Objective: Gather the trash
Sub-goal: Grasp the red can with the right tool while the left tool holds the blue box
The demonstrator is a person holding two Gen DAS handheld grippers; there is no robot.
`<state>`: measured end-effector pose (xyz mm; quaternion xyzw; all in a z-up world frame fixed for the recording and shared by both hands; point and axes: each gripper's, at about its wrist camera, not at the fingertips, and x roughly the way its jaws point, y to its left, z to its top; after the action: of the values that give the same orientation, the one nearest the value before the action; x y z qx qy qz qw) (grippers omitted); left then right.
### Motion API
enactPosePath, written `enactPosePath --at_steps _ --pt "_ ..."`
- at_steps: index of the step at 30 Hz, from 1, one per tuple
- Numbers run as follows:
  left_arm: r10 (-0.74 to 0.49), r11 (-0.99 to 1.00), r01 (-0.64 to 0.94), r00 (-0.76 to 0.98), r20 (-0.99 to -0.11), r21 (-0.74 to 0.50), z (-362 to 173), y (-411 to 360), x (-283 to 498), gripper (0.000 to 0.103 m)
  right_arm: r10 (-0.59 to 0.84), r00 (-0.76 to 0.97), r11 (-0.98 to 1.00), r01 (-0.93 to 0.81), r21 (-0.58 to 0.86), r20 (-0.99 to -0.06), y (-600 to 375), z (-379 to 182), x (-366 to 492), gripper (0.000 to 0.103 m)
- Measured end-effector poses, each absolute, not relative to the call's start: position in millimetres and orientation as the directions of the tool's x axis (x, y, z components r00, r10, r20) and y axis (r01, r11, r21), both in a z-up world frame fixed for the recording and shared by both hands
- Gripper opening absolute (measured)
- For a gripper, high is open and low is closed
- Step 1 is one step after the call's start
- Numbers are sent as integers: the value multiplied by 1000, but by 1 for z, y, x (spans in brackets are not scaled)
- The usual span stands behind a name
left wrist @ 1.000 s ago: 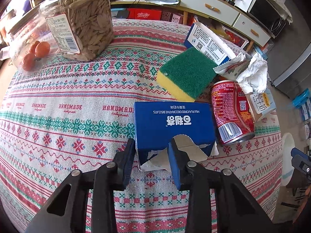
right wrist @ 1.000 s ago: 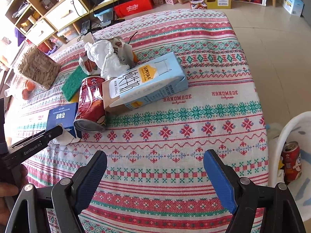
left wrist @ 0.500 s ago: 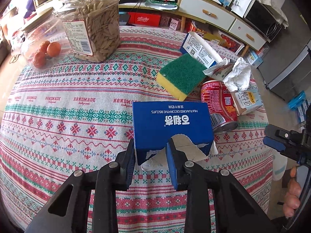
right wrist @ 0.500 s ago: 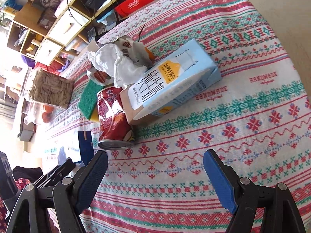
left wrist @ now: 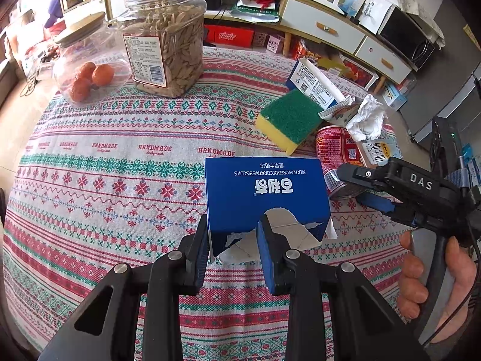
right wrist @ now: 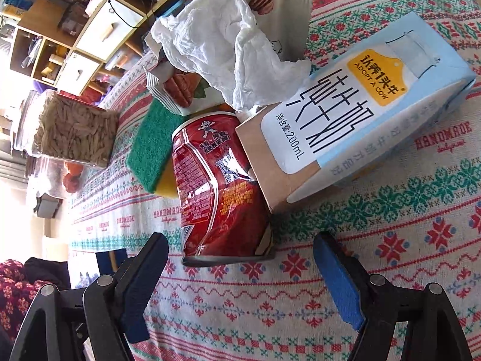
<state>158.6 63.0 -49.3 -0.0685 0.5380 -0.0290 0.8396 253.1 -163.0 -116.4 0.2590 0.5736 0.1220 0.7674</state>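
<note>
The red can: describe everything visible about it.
The red can is a dented metal drink can with white print, a cartoon figure and a barcode. It lies on its side on the patterned tablecloth, rim toward the open right tool, which does not touch it. The milk carton leans against it; the green sponge lies alongside.

Right gripper now close over the red can; blue biscuit box slightly higher off the tablecloth.

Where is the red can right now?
The red can lies on its side on the tablecloth, touching the milk carton, beside the green sponge, just ahead of the open right hand-held gripper.
</note>
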Motion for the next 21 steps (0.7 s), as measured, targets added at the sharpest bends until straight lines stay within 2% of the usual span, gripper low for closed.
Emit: enactPosePath --at_steps 5,7,8,9,21 --pt "-121 988 -32 419 -900 -149 -50 68 159 31 428 353 868 95 487 -832 -157 -113 257 80" --pt "-120 989 -32 419 -900 -147 -50 68 159 31 396 364 890 75 451 -843 -151 -111 256 75" --pt "-121 989 -31 419 -900 -147 -50 68 159 31 397 367 892 61 447 -841 -152 -112 253 69" --pt "-122 989 -30 419 -900 -148 -50 68 159 31 407 364 890 49 453 -838 -149 -112 251 56" --pt "-123 988 -25 450 -884 -151 -39 66 154 31 437 360 884 -1 468 -825 -151 -94 224 55"
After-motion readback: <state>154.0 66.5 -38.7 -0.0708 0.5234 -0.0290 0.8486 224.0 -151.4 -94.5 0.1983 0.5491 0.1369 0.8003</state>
